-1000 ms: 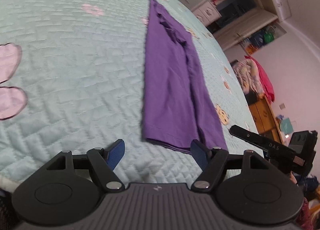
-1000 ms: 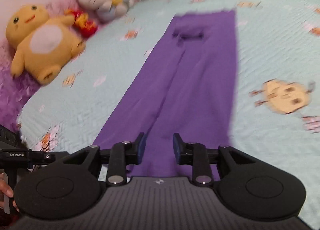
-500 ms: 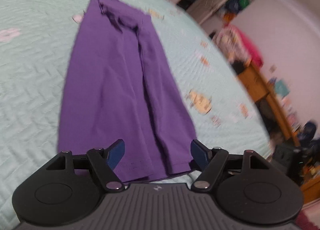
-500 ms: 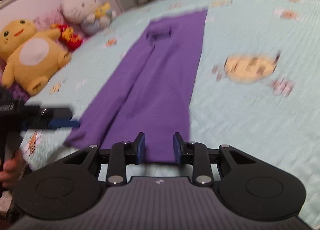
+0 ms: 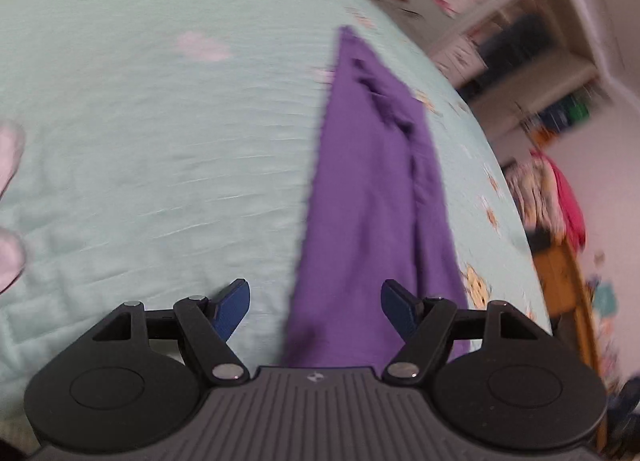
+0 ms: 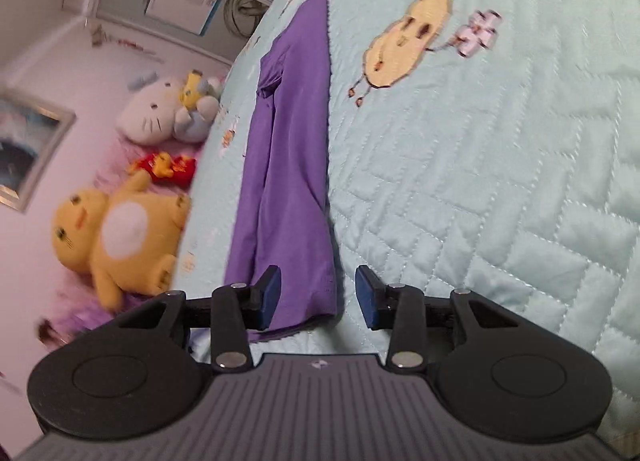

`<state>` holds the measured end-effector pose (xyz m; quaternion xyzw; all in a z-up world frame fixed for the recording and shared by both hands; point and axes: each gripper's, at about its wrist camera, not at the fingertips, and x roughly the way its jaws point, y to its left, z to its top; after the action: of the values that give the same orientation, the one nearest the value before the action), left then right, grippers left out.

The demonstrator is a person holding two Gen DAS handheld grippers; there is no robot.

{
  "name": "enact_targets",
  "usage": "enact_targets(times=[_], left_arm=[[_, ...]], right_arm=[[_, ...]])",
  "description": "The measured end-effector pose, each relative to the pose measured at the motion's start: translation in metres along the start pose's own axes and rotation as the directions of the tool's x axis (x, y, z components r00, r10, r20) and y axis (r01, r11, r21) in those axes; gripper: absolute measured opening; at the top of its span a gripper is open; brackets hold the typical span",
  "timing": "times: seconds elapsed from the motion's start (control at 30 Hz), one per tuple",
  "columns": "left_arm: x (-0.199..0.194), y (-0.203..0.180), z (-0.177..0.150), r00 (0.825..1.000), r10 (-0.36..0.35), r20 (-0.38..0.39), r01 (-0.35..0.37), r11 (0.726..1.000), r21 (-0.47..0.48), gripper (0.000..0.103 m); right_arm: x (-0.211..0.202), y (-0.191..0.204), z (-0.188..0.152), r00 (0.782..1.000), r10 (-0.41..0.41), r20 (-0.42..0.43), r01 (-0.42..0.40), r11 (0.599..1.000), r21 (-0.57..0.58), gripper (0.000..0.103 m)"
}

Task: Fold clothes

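Lengthwise on the pale green quilt (image 6: 480, 189) lies the purple garment (image 6: 288, 165), folded into a long narrow strip that runs straight ahead of both claws. Its near hem sits just in front of the right gripper (image 6: 316, 295), between the spread blue fingers, which hold nothing. From the other side, the left gripper (image 5: 316, 311) also gapes wide and empty, with the garment (image 5: 372, 197) reaching forward from its right finger; that view is smeared, so whether the pads touch the cloth is unclear. Beyond the right claw's left finger, off the quilt, a yellow plush toy (image 6: 116, 237) and a white cat plush (image 6: 156, 109) rest against the wall.
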<state>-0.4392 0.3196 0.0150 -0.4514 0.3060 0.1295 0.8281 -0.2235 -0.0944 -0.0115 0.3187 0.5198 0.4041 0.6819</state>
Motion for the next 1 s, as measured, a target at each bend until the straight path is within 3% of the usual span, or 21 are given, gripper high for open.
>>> enact_targets(times=[0.07, 0.17, 0.27, 0.33, 0.37, 0.4, 0.47, 0.5, 0.53, 0.73, 0.93, 1.0], left_arm=[[0.003, 0.006, -0.001, 0.999, -0.032, -0.013, 0.032, 0.999, -0.006, 0.076], [0.013, 0.001, 0.001, 0.997, -0.060, -0.043, 0.062, 0.996, 0.059, 0.087], [0.022, -0.001, 0.004, 0.991, -0.108, -0.082, 0.112, 0.993, 0.047, 0.094], [0.029, -0.002, 0.009, 0.985, -0.133, -0.113, 0.139, 0.989, 0.046, 0.094], [0.031, -0.002, 0.009, 0.983, -0.138, -0.120, 0.145, 0.988, 0.047, 0.093], [0.032, -0.001, 0.010, 0.981, -0.143, -0.129, 0.150, 0.988, 0.047, 0.086], [0.035, 0.000, 0.009, 0.975, -0.146, -0.168, 0.154, 0.987, 0.034, 0.049], [0.036, 0.001, 0.008, 0.972, -0.146, -0.185, 0.154, 0.988, 0.029, 0.019], [0.037, 0.001, 0.006, 0.972, -0.136, -0.191, 0.145, 0.989, 0.032, 0.012], [0.009, -0.005, 0.006, 0.977, -0.166, -0.135, 0.173, 0.984, 0.046, 0.003], [0.030, -0.003, 0.003, 0.981, -0.025, -0.191, 0.051, 0.989, 0.136, 0.004], [0.028, -0.004, 0.001, 0.983, -0.024, -0.181, 0.050, 0.989, 0.140, 0.009]], right_arm=[[0.004, 0.003, 0.002, 0.999, -0.011, -0.034, 0.010, 1.000, -0.014, 0.041], [0.015, 0.011, 0.006, 0.997, -0.026, -0.079, 0.023, 0.999, -0.041, 0.041], [0.028, 0.019, 0.009, 0.995, -0.028, -0.096, 0.022, 0.998, -0.065, 0.041], [0.032, 0.023, 0.007, 0.994, -0.040, -0.101, 0.031, 0.996, -0.088, 0.037], [0.033, 0.023, 0.006, 0.993, -0.051, -0.104, 0.041, 0.995, -0.095, 0.029], [0.033, 0.023, 0.005, 0.992, -0.060, -0.106, 0.050, 0.994, -0.095, 0.021], [0.035, 0.021, 0.003, 0.991, -0.076, -0.106, 0.068, 0.994, -0.084, 0.009], [0.035, 0.019, 0.002, 0.992, -0.079, -0.102, 0.071, 0.994, -0.080, 0.007], [0.035, 0.019, 0.000, 0.992, -0.081, -0.097, 0.074, 0.994, -0.078, 0.006], [0.019, 0.037, -0.002, 0.993, -0.061, -0.103, 0.051, 0.993, -0.102, 0.004], [0.039, 0.026, -0.007, 0.984, -0.121, -0.127, 0.109, 0.989, -0.103, 0.004], [0.037, 0.023, -0.010, 0.986, -0.120, -0.115, 0.109, 0.989, -0.098, 0.005]])
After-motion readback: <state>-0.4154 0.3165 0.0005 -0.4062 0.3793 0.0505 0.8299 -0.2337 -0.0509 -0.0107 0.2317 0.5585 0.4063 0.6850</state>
